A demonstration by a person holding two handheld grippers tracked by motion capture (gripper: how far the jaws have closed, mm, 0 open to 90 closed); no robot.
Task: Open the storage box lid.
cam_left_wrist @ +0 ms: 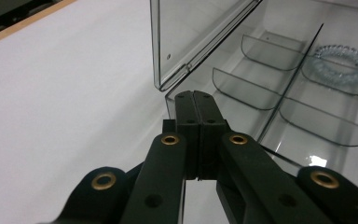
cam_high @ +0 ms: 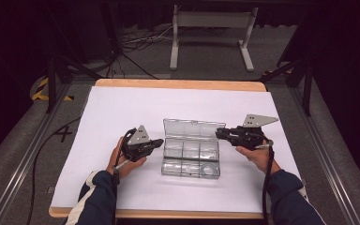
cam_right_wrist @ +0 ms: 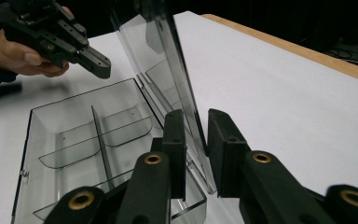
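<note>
A clear plastic compartment box (cam_high: 191, 159) lies open in the middle of the white sheet, its lid (cam_high: 193, 129) standing upright at the far side. My left gripper (cam_high: 161, 141) is shut and holds nothing, its tips (cam_left_wrist: 195, 95) just off the box's left wall (cam_left_wrist: 170, 100) near the hinge corner. My right gripper (cam_high: 218, 133) is at the lid's right end. Its jaws (cam_right_wrist: 196, 116) stand apart on either side of the lid's edge (cam_right_wrist: 186, 93), not clamped on it. The left gripper (cam_right_wrist: 100, 67) also appears across the box base (cam_right_wrist: 74, 135). The compartments look empty.
A white sheet (cam_high: 122, 108) covers the wooden table (cam_high: 178, 84). One compartment has a moulded round ring (cam_left_wrist: 342, 58). Beyond the far edge stand a white frame leg (cam_high: 174, 47) and floor cables (cam_high: 136, 40). Dark rails run along both sides.
</note>
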